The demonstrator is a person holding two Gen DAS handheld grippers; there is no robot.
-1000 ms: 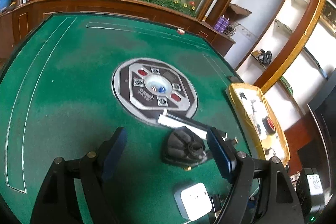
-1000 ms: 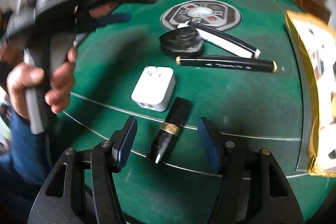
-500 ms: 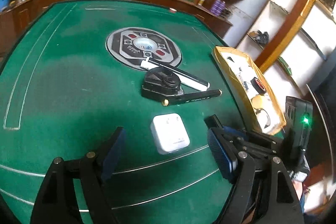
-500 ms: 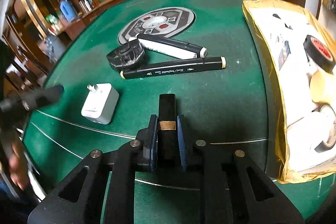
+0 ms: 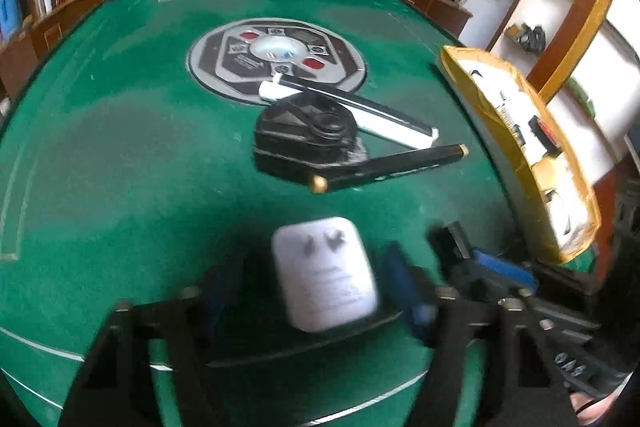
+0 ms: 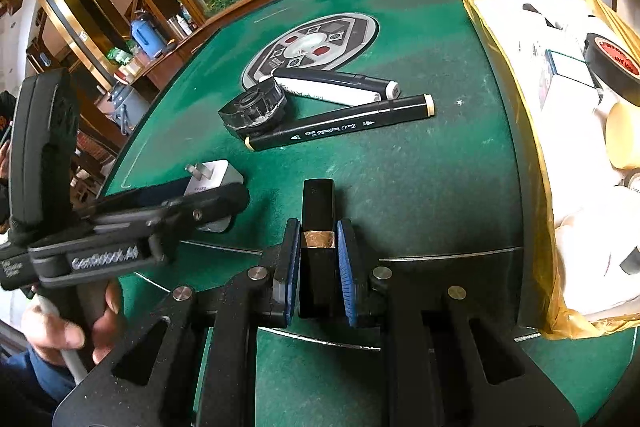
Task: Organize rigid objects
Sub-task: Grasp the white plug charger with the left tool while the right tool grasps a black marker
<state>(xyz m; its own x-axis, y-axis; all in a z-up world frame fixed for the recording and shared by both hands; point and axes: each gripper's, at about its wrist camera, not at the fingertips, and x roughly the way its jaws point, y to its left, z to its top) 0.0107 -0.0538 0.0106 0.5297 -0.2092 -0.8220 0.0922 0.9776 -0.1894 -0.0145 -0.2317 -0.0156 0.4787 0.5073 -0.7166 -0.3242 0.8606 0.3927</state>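
The right gripper (image 6: 318, 271) is clamped on a black lipstick tube (image 6: 317, 219) with a gold band, its blue pads (image 6: 293, 267) pressed against both sides at the band. The tube points forward along the fingers, with its far end sticking out beyond the tips above the green felt table (image 6: 440, 163).

The left gripper (image 5: 316, 291) stands wide, and a white plug adapter (image 5: 324, 275) lies between its fingers with its two prongs facing up. Motion blur smears this view, so it is hard to say whether the blue pads (image 5: 404, 287) touch the adapter; a gap seems to remain on both sides.

Beyond the adapter, nearer the table's middle, a black round tape dispenser (image 5: 308, 137) lies against a black marker (image 5: 388, 163) with cream end caps, and a black-and-white marker (image 5: 348, 107) rests behind them, partly over the grey control panel (image 5: 276, 55) set into the felt.

The right wrist view shows things the left one does not: the print along the black marker (image 6: 340, 123), the person's left hand (image 6: 68, 327) around the left tool's handle, and the adapter (image 6: 212, 183) half hidden under that tool's finger. It also looks into the yellow-lined box (image 6: 532, 131) at the table's right edge, where a roll of black tape (image 6: 612, 63) lies. The left wrist view shows that box (image 5: 516, 155) only edge-on, with the right gripper (image 5: 480, 263) and its lipstick low at the right.
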